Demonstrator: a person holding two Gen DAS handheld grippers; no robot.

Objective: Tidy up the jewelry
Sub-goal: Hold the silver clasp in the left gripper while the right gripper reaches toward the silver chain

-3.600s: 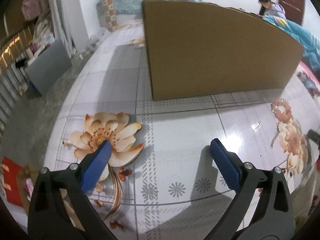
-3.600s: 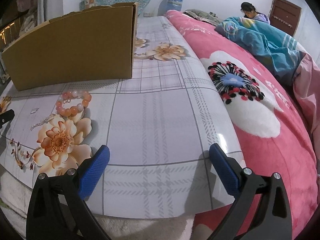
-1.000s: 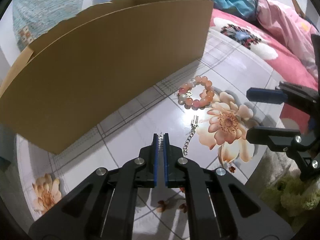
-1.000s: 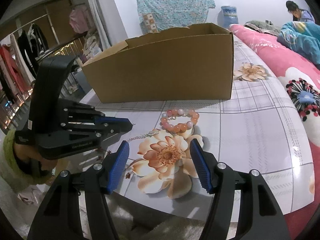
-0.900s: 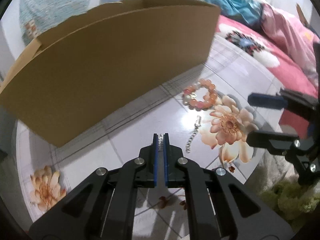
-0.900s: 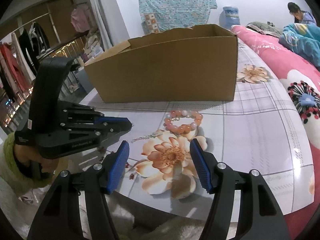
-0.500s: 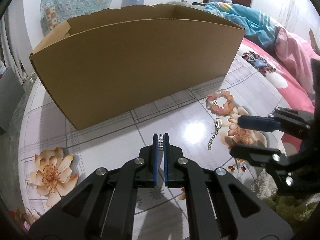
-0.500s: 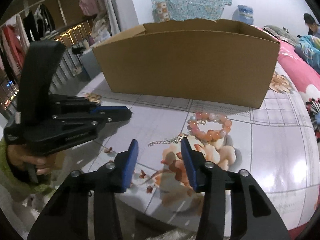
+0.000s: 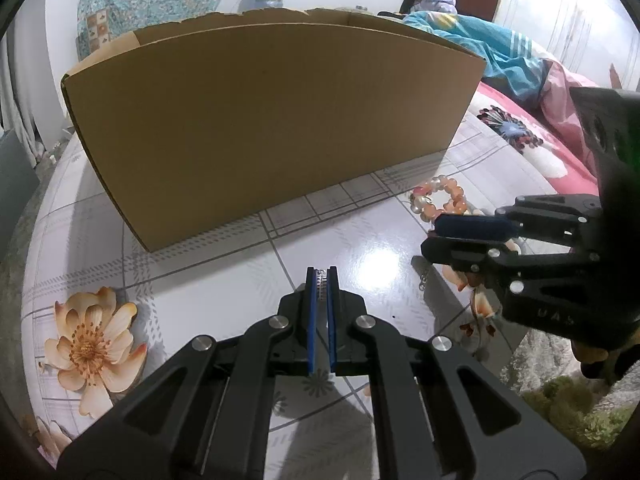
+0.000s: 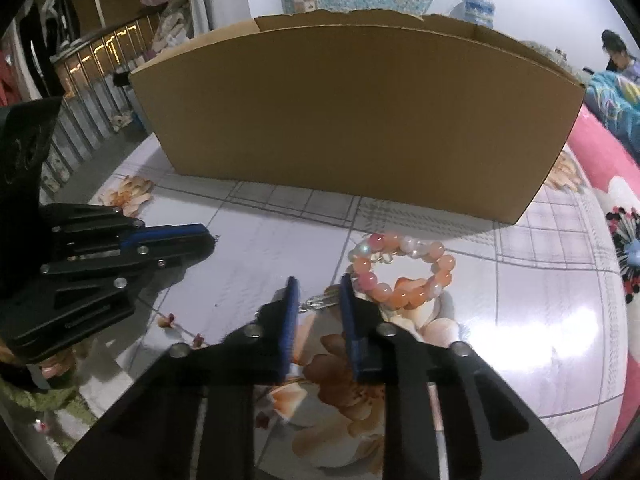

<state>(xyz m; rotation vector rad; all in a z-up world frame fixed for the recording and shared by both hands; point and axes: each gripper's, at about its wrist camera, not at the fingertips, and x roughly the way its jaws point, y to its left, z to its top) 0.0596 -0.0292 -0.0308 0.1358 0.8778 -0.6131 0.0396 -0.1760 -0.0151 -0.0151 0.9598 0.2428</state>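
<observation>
The left claw (image 9: 321, 276) is closed, its blue pads (image 9: 310, 320) pressed onto a small silver clasp piece (image 9: 321, 280) that shows as a thin ribbed strip between the fingertips; what else is attached to this piece cannot be determined. The left claw is held above the worktop (image 9: 200, 288), a glossy surface printed with a grey plaid pattern and orange flowers. In the right wrist view the left claw (image 10: 208, 238) appears at the left side, well apart from the right claw (image 10: 318, 292). The right claw is partly open, with a moderate gap between its blue pads (image 10: 290, 320), and grips nothing. It is low over the worktop (image 10: 260, 248), with a silver chain (image 10: 320, 300) lying on the surface between its fingertips. Whether the pads touch the chain cannot be determined. A pink and orange bead bracelet (image 10: 400, 268) lies flat on the worktop just to the far right of the chain, beside the right claw's right finger. In the left wrist view the bracelet (image 9: 440, 200) is partly hidden behind the right claw (image 9: 436, 236). An open cardboard box (image 10: 352, 120) stands upright on the far side of the worktop, behind the bracelet and apart from it.
</observation>
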